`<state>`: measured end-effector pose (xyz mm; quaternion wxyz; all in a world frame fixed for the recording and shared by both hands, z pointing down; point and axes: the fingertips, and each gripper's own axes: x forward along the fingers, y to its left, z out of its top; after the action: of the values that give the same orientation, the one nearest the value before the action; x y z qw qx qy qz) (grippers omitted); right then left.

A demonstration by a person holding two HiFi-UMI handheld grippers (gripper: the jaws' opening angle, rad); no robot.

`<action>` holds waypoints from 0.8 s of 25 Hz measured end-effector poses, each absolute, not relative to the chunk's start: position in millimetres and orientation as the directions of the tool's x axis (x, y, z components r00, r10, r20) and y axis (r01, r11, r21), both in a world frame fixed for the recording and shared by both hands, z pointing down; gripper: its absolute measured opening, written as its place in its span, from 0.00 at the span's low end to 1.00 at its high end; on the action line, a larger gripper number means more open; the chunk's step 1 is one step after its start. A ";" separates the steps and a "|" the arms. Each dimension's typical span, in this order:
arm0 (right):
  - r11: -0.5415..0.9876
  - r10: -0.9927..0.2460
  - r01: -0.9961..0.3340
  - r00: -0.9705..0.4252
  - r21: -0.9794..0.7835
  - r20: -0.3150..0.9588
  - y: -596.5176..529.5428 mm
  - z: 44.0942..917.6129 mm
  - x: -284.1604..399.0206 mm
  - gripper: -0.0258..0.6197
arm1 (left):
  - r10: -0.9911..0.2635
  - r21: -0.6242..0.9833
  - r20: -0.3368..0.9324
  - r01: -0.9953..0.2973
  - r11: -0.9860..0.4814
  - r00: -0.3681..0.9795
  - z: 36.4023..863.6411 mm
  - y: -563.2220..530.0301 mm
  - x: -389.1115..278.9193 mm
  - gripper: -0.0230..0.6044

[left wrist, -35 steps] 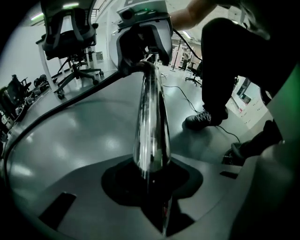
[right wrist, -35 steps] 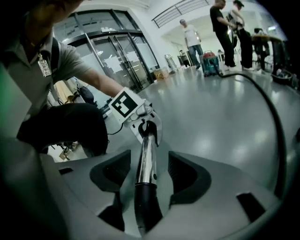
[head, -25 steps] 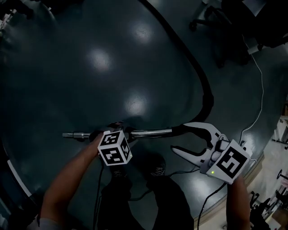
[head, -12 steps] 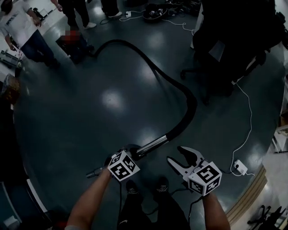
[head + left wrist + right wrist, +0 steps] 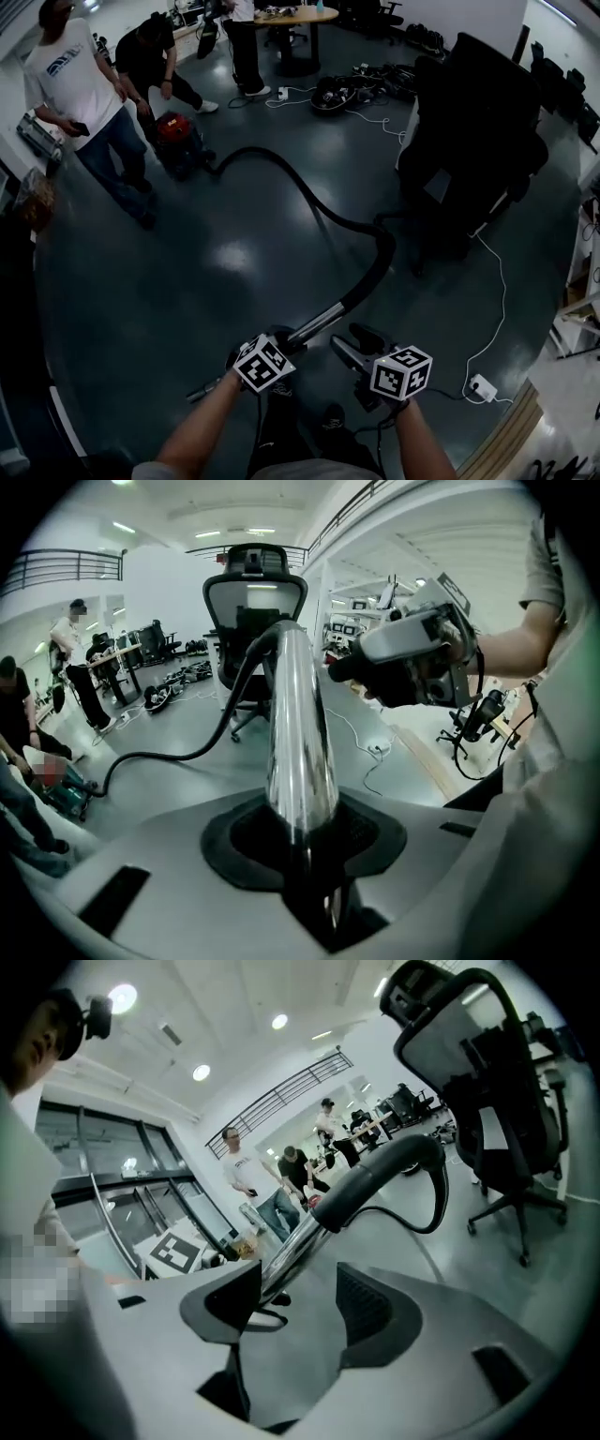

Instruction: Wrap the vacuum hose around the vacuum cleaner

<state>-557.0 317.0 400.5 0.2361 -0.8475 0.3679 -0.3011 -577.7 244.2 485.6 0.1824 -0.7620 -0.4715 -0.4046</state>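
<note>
Holding the chrome tube of the vacuum hose up at 6 o'clock, with the cleaner far across the floor.
Left gripper [image 5: 281,341] [image 5: 300,829] is clamped on the chrome tube [image 5: 320,324] [image 5: 298,726], which slants toward 1 o'clock into the black vacuum hose [image 5: 309,201] [image 5: 169,756]. Right gripper [image 5: 351,339] [image 5: 300,1309] sits just at the tube's 3 o'clock, jaws apart and nothing between its pads. The hose bends beside the office chair [image 5: 473,141] at 1 o'clock, then snakes back to the red vacuum cleaner [image 5: 176,133] at 11 o'clock, well apart from both grippers; a person in a white shirt [image 5: 75,80] stands near it.
</note>
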 end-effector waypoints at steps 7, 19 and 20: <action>-0.576 -0.743 -0.424 0.629 -0.699 0.230 241.2 351.4 -529.0 0.54 | 0.637 0.130 0.738 0.878 -0.461 0.225 427.5 203.8 -573.1 0.24; -0.489 -0.708 -0.486 0.706 -0.724 0.004 166.0 279.5 -450.3 0.54 | 0.743 0.159 0.638 0.910 -0.382 0.201 370.2 163.8 -537.6 0.24; -0.500 -0.695 -0.478 0.719 -0.722 0.004 164.1 277.3 -444.2 0.49 | 0.747 0.168 0.636 0.909 -0.381 0.196 370.3 162.4 -535.8 0.24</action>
<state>-444.2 164.1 277.3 0.3633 -0.8531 0.3438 -0.1488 -535.8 162.4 370.3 0.1236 -0.7632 -0.5424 -0.3287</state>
